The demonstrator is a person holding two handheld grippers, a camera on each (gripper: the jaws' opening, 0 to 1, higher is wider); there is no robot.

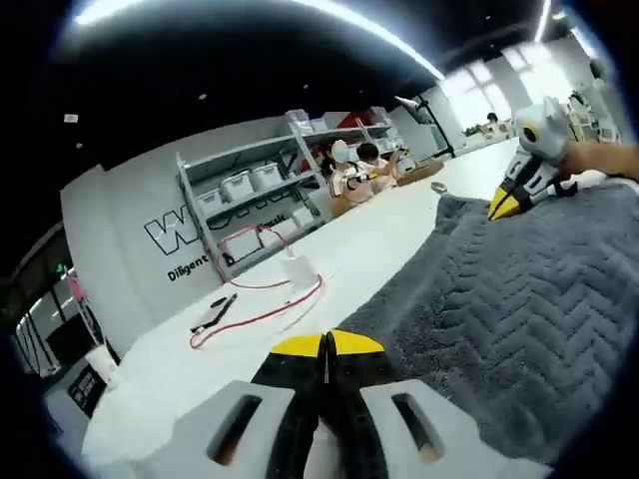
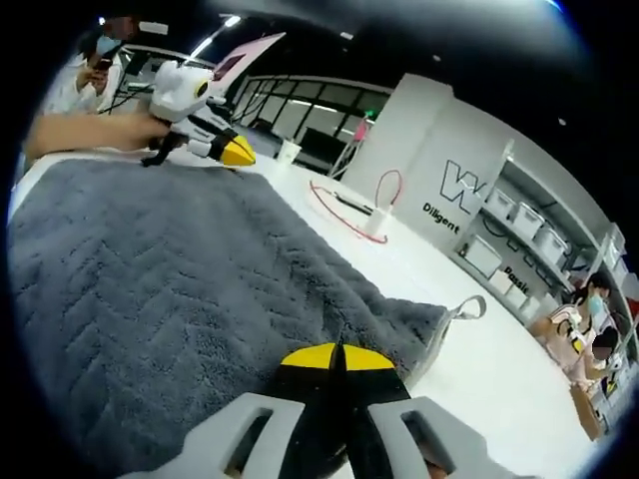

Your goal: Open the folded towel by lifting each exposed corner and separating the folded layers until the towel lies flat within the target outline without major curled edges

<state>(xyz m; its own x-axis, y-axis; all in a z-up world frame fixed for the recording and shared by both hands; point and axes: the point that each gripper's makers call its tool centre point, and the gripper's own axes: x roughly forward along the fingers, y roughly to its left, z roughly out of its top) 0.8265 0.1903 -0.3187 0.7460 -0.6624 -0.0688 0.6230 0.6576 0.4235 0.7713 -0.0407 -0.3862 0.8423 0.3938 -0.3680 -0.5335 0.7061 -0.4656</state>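
While both my left gripper [image 1: 326,344] and right gripper [image 2: 337,357] sit clenched empty, the soft, limp towel [image 2: 180,289] sprawls along the tabletop [image 1: 379,235] edge, best pinched at its looped corner [image 2: 461,311].

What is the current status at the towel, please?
Left gripper and right gripper: jaws shut, at opposite towel edges. Towel spread on table. Red cable beside it.

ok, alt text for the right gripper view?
A grey towel with a chevron weave lies spread on a white table, with the right gripper shut at its near edge. The left gripper rests at the far edge, beside a red cable.
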